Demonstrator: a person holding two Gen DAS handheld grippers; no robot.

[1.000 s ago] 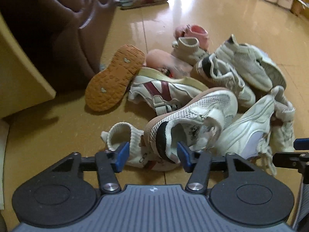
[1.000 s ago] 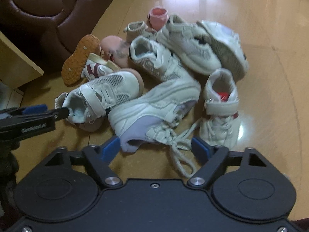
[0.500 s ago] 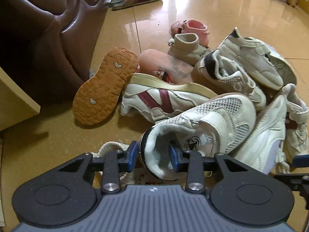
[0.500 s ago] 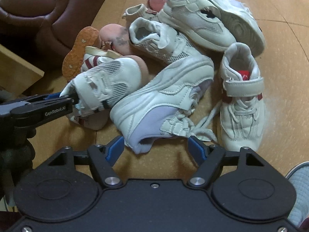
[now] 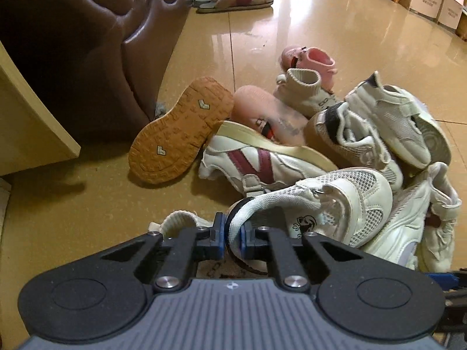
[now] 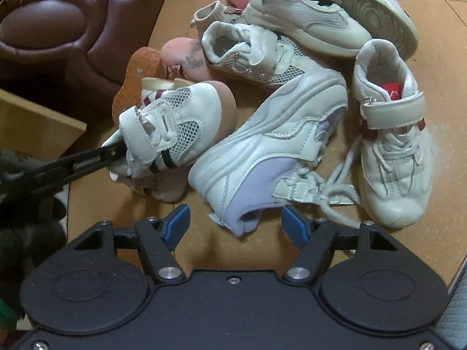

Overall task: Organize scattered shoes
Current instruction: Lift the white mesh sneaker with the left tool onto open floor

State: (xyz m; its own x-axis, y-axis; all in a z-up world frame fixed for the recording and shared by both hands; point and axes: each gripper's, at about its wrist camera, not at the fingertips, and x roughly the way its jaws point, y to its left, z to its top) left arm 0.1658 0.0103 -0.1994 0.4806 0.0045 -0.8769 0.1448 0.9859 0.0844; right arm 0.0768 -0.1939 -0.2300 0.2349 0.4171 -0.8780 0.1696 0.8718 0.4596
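Left gripper [image 5: 232, 234] is clamped on the heel collar of a white mesh sneaker [image 5: 329, 204] at the near edge of a shoe pile on the tan floor [image 5: 321, 29], right of a brown leather sofa [image 5: 87, 43]. Right gripper [image 6: 233, 218] has its jaws apart and slowly closing, the heel of a white-and-lavender sneaker [image 6: 271, 143] between them, untouched. Farther right stands a white strap sneaker [image 6: 391, 143].

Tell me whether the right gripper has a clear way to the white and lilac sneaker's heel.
Probably yes: the right gripper is open, closing slightly, and the white and lilac sneaker has its heel between the fingers with nothing in the way.
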